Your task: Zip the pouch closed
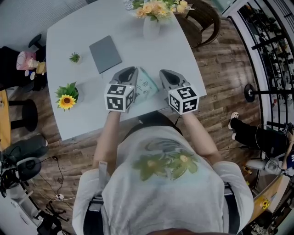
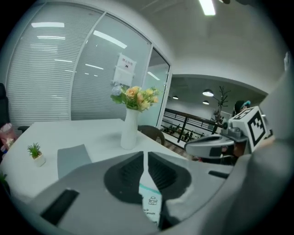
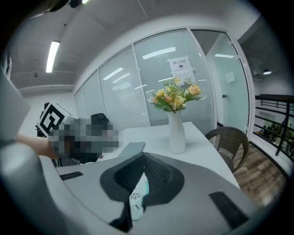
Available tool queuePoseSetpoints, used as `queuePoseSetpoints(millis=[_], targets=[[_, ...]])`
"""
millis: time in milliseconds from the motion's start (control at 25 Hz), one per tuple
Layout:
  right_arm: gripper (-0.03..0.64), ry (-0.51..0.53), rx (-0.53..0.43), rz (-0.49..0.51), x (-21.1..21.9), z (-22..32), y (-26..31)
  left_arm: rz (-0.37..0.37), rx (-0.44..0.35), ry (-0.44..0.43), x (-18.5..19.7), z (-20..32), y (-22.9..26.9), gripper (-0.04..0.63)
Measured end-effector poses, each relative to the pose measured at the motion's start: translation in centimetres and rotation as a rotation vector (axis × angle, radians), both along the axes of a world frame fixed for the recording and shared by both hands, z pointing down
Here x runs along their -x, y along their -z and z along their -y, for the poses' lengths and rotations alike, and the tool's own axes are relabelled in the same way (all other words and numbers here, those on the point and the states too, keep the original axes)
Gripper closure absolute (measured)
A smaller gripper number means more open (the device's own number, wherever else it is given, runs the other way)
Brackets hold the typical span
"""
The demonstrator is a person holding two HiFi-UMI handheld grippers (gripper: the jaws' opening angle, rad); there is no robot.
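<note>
White table [image 1: 82,27] bears a vase [image 1: 150,28] of flowers [image 1: 156,8]. Angled slightly down, the left gripper [image 1: 132,69] and right gripper [image 1: 163,72] each pinch the mint pouch [image 1: 146,85].

Head view looks steeply down; both gripper views face the shared vase [image 3: 177,133].

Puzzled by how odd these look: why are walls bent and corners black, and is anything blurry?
Head view: wide lens stretches the rim; light on the table is even. Left gripper view: fisheye bends the blinds, blackens the corners; the ceiling lamp glares; the close pouch looks soft. Right gripper view: same dark rim; the mosaic patch was added afterwards.
</note>
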State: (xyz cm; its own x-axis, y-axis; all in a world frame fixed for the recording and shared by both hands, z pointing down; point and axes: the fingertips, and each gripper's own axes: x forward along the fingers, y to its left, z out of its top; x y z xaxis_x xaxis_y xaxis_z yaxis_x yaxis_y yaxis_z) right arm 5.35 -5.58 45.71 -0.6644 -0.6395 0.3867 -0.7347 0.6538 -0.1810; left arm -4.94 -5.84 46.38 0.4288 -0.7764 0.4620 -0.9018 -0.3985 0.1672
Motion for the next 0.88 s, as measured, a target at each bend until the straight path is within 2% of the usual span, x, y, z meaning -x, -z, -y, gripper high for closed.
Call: queuePoseSetpoints(millis=[200, 440, 640, 880], targets=[[0.6, 0.011, -0.043, 0.029, 0.8, -1.7, 2.0, -0.021, -0.06, 0.001, -1.3, -2.0, 2.5, 0.589], [0.6, 0.027, -0.078, 0.049, 1.6, -3.2, 3.5, -0.046, -0.069, -0.004, -2.4, -4.1, 3.6, 0.591], [0.6, 0.035, -0.09, 0.058, 2.2, -4.3, 4.1, -0.024, -0.099, 0.002, -2.5, -5.1, 4.5, 0.591], [0.6, 0.036, -0.093, 0.051, 2.2, -5.0, 4.3, -0.037, -0.109, 0.003, -2.5, -5.6, 4.9, 0.592]])
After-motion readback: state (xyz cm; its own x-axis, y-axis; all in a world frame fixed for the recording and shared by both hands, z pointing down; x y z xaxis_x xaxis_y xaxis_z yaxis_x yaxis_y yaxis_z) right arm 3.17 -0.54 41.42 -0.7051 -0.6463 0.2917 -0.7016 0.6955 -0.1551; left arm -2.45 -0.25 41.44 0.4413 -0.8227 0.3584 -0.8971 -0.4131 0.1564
